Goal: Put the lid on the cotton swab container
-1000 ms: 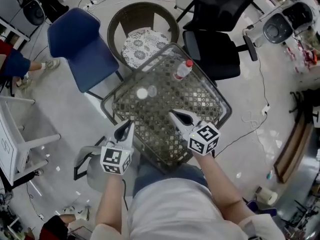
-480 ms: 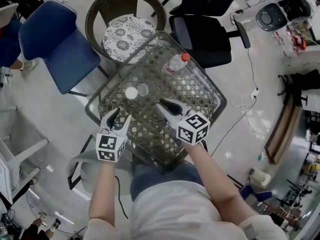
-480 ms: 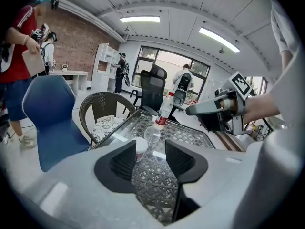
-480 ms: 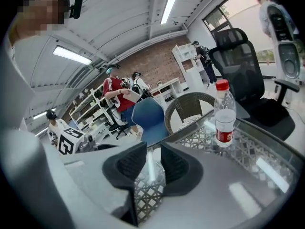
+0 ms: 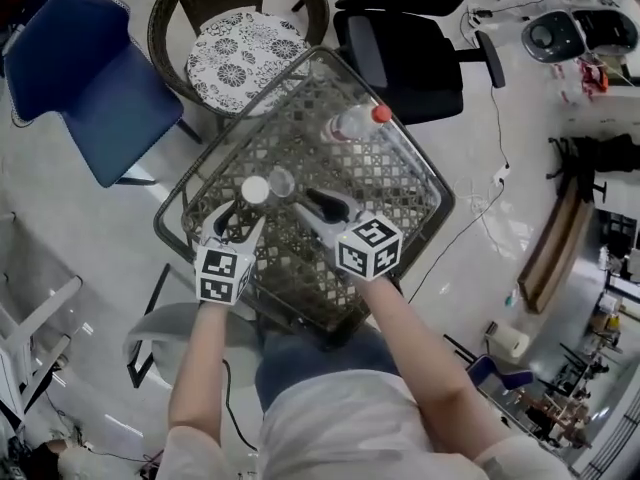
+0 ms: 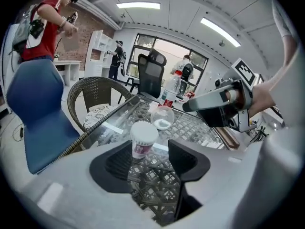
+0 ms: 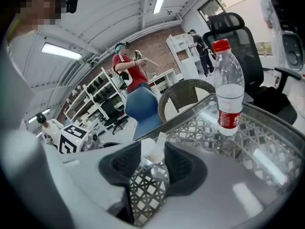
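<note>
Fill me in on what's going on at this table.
A seated person holds a two-jaw gripper in each hand over a glass-topped wicker table. The left gripper has its jaws opening, and the cotton swab container stands just ahead of them, not gripped. The right gripper is opening too, with nothing held. The clear lid lies on the table beside the container, not yet on it. A water bottle stands at the far side.
</note>
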Demonstrator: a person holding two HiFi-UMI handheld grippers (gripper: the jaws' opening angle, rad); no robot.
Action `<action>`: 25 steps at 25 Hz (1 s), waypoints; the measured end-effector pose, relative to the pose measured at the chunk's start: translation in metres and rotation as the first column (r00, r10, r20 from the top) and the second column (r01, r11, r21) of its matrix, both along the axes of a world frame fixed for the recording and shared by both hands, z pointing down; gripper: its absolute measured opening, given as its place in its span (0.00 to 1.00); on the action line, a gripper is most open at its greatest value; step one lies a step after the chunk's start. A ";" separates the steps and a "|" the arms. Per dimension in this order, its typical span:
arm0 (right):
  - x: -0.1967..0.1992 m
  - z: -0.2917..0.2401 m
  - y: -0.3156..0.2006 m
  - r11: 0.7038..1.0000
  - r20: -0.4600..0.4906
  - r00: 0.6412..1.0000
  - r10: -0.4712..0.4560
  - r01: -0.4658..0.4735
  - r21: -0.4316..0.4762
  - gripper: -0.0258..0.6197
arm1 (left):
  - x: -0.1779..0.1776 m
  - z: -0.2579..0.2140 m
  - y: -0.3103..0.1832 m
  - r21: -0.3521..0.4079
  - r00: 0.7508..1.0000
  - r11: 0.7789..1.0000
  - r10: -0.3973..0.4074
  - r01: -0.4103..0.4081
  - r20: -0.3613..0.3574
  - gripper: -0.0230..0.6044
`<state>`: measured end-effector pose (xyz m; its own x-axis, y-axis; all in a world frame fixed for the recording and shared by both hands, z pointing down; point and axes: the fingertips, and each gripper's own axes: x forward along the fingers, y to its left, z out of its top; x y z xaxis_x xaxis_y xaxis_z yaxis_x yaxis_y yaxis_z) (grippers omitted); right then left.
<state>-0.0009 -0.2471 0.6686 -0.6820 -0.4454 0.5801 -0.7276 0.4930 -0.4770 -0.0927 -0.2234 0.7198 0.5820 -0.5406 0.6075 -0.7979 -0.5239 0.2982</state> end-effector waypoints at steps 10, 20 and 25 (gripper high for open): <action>-0.011 0.030 -0.009 0.998 0.020 1.000 -0.011 0.012 -0.059 0.28 | 0.008 0.034 -0.009 -0.037 0.999 0.999 0.033 -0.033 -0.001 0.41; -0.047 0.020 -0.005 0.996 0.088 0.994 -0.064 0.068 -0.049 0.28 | 0.018 0.037 -0.008 -0.032 0.993 0.993 0.114 -0.115 -0.018 0.41; -0.060 0.023 -0.004 0.995 0.128 0.990 -0.056 0.066 -0.069 0.28 | 0.019 0.039 -0.008 -0.035 0.992 0.992 0.121 -0.122 -0.022 0.41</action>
<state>-0.0609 -0.2506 0.6915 -0.7764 -0.3601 0.5172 -0.6289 0.4950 -0.5995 -0.0732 -0.2312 0.7587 0.6542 -0.4428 0.6131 -0.7226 -0.6054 0.3338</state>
